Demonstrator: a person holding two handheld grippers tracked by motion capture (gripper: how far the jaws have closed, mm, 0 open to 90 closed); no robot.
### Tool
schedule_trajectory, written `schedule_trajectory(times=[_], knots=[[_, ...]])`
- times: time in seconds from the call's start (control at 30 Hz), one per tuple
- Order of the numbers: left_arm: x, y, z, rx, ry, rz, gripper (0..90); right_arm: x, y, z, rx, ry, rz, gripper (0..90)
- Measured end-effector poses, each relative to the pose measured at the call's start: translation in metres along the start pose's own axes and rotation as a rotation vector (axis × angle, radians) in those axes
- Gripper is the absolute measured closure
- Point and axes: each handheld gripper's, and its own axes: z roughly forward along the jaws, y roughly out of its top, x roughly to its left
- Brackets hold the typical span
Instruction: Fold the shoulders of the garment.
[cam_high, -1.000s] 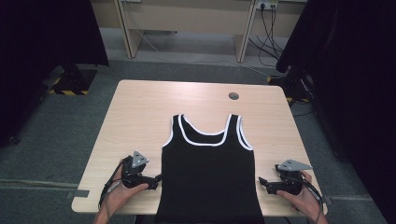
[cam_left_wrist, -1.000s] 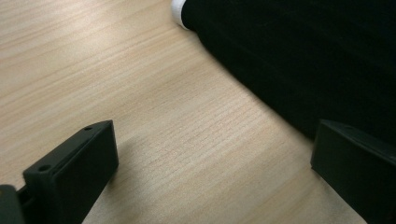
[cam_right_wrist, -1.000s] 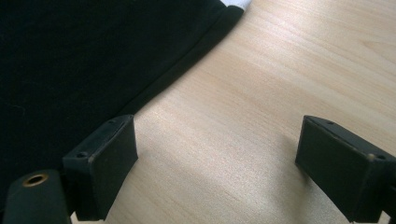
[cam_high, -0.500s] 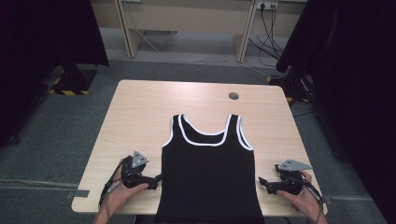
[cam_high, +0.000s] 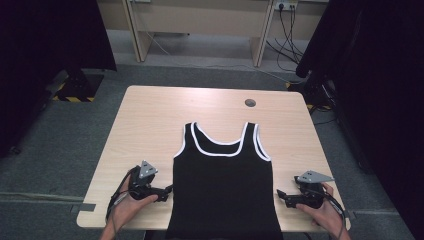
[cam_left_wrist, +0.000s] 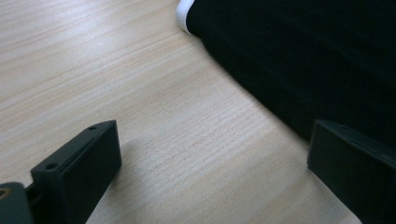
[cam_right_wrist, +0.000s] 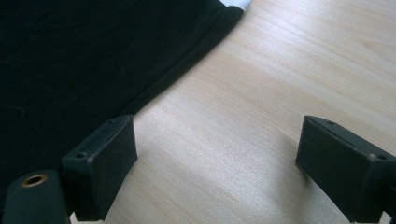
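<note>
We hold left gripper (cam_high: 167, 190) and right gripper (cam_high: 280, 194) wide open, empty, flanking tank top (cam_high: 223, 190); soft, limp fabric, we judge side seams best hold

the tank top (cam_high: 223, 187) lies on the counter (cam_high: 150, 120) before me, between my left gripper (cam_high: 165, 192) and my right gripper (cam_high: 281, 196), hem toward me.

Even overhead light falls on the pale wooden table (cam_high: 150, 120) in the high view, while the room's edges sink into near-black. In both gripper views, soft shadows pool under the black jaws, which are slightly blurred up close. The black top (cam_high: 222, 185) shows almost no detail.
</note>
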Motion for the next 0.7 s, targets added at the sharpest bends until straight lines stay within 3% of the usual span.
schedule_trajectory(times=[0.7], knots=[[-0.001, 0.031, 0.012, -0.014, -0.024, 0.01, 1.9, 0.0, 0.001, 0.001, -0.001, -0.003, 0.0, 12.3]])
